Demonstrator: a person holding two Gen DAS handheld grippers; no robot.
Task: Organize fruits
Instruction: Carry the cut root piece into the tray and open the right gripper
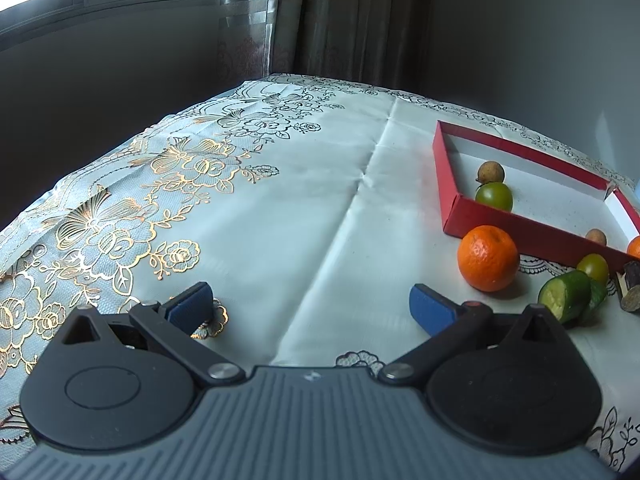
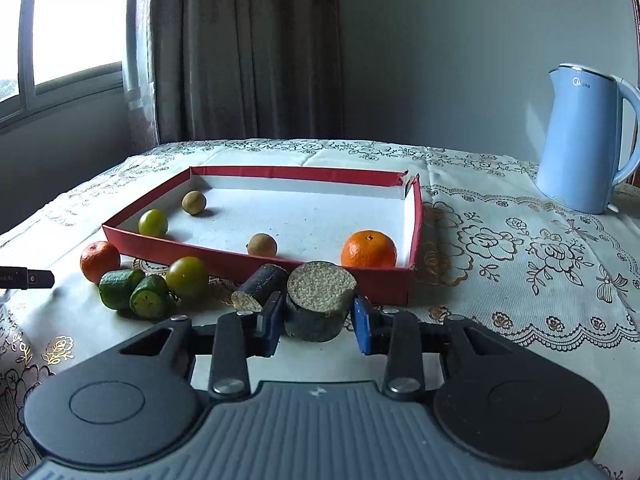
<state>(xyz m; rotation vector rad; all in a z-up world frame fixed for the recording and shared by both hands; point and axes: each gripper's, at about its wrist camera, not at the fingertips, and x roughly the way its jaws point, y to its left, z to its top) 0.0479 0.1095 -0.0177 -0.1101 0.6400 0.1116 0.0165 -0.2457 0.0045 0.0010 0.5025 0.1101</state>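
The red tray (image 2: 256, 258) is the landmark here, a shallow box with a white floor lying on the cloth-covered counter (image 2: 520, 280). Inside it, two small brown round fruits (image 2: 194, 202) (image 2: 262, 245), one green round fruit (image 2: 153, 222) near its left front wall, and an orange (image 2: 369, 249) in its right front corner. Just outside the tray's front wall lie a second orange (image 2: 100, 261) at the left corner, two cut green cucumber pieces (image 2: 120, 289) (image 2: 149, 301) side by side, another green round fruit (image 2: 187, 277), and a small dark cut stick (image 2: 260, 286) with a pale end face. In front of the tray's front wall, the right gripper (image 2: 316, 320) has its blue-padded jaws at a narrow setting on either side of a thick dark cylinder chunk (image 2: 318, 308) with a pale speckled top; the left pad meets its side, while a slim gap shows at the right pad, so a firm grip cannot be confirmed. Well to the left of the tray, the left gripper (image 1: 310, 308) sits over bare cloth with its jaws spread wide and nothing between them. A pale blue kettle (image 2: 580, 144) stands beyond the tray's right side, well apart from it.
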